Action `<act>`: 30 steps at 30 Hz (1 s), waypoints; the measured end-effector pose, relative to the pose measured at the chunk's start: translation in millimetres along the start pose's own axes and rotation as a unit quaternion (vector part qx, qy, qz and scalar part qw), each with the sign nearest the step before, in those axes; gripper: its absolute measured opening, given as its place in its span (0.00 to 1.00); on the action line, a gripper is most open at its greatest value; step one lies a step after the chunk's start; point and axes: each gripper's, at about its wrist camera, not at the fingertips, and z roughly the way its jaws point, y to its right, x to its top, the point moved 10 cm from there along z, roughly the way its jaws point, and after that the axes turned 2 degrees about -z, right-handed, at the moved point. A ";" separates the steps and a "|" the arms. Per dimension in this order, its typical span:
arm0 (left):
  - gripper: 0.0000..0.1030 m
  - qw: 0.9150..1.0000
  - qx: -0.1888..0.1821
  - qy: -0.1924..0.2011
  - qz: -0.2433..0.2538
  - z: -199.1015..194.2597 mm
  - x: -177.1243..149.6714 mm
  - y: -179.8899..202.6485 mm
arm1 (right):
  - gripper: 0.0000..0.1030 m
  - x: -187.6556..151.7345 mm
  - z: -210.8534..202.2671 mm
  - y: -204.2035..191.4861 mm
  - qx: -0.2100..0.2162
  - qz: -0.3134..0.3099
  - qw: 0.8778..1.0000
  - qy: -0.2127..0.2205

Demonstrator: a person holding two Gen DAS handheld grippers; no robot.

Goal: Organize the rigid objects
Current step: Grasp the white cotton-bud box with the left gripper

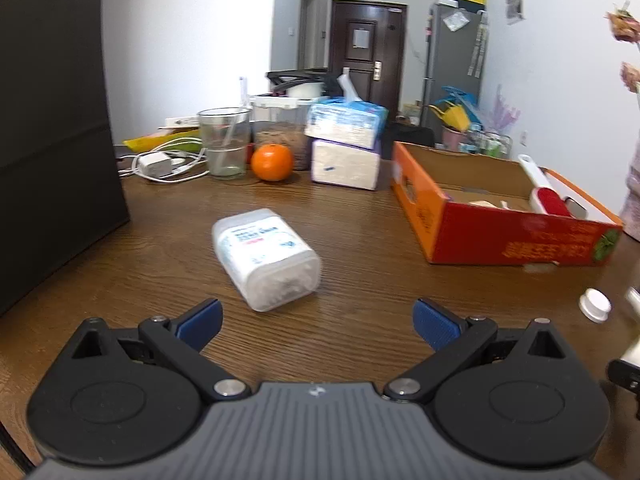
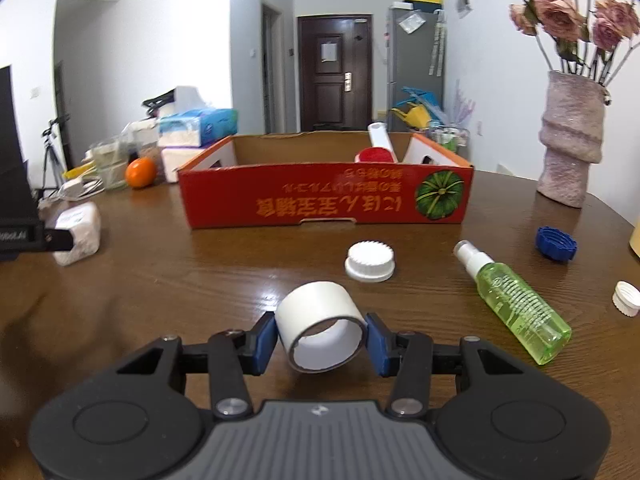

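My left gripper (image 1: 316, 326) is open and empty, just short of a clear plastic box of cotton swabs (image 1: 267, 258) lying on its side on the wooden table; the box also shows in the right wrist view (image 2: 78, 233). My right gripper (image 2: 322, 338) is shut on a white tape roll (image 2: 322, 326), held just above the table. An open orange cardboard box (image 2: 320, 196) stands beyond it, with a red and white lint roller (image 2: 378, 148) inside; the box shows at the right of the left wrist view (image 1: 500, 236).
On the table lie a white ribbed cap (image 2: 370, 261), a green spray bottle (image 2: 516, 308), a blue cap (image 2: 556, 243), a small white cap (image 2: 626, 298) and a vase of flowers (image 2: 570, 144). Farther back are an orange (image 1: 272, 162), a glass (image 1: 224, 142), tissue packs (image 1: 346, 144), cables and a black bag (image 1: 52, 120).
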 end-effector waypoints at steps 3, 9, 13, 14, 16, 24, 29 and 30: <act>1.00 1.000 0.013 -0.004 -0.008 9.3 2.1 -5.7 | 0.45 4.6 4.5 4.3 -0.013 0.012 1.000 0.006; 1.00 0.999 0.031 -0.011 -0.015 31.6 8.9 -11.0 | 0.45 12.2 13.4 10.5 -0.035 0.030 0.999 0.015; 1.00 0.998 0.054 -0.007 -0.027 47.3 18.6 -16.8 | 0.45 16.3 21.4 12.0 -0.042 0.035 0.998 0.014; 1.00 0.998 0.060 -0.007 -0.028 51.7 20.3 -17.7 | 0.45 17.1 23.4 11.9 -0.044 0.035 0.998 0.013; 1.00 0.997 0.072 -0.012 -0.029 62.1 23.5 -19.1 | 0.45 18.1 26.4 11.5 -0.046 0.036 0.998 0.011; 1.00 0.993 0.098 -0.050 -0.050 102.5 29.4 -28.7 | 0.45 22.7 38.3 10.6 -0.055 0.039 0.998 0.006; 1.00 0.991 0.111 -0.058 -0.056 114.4 30.8 -33.3 | 0.45 27.8 47.3 8.2 -0.061 0.039 0.997 0.005; 0.99 0.991 0.110 -0.060 -0.055 115.9 30.6 -33.3 | 0.45 28.5 48.6 7.5 -0.062 0.039 0.997 0.005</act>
